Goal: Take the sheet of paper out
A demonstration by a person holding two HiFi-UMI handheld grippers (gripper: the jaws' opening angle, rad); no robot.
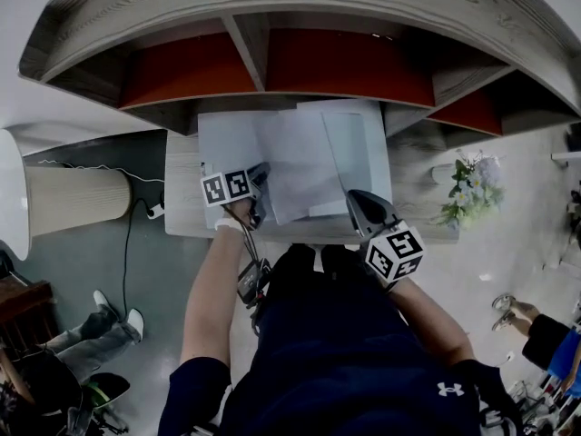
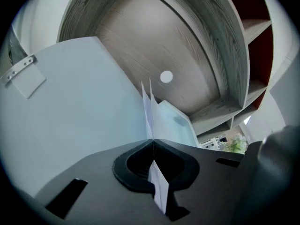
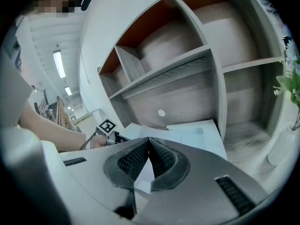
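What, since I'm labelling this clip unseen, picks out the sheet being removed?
On the desk below the red-backed shelves lies an open pale folder. The sheet is the white one lying askew across its middle, the only one pinched in the left tool; the right tool grips the folder's near edge.

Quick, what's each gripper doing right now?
Left gripper: closed on the paper.
Right gripper: closed; whether it pinches anything is unclear.
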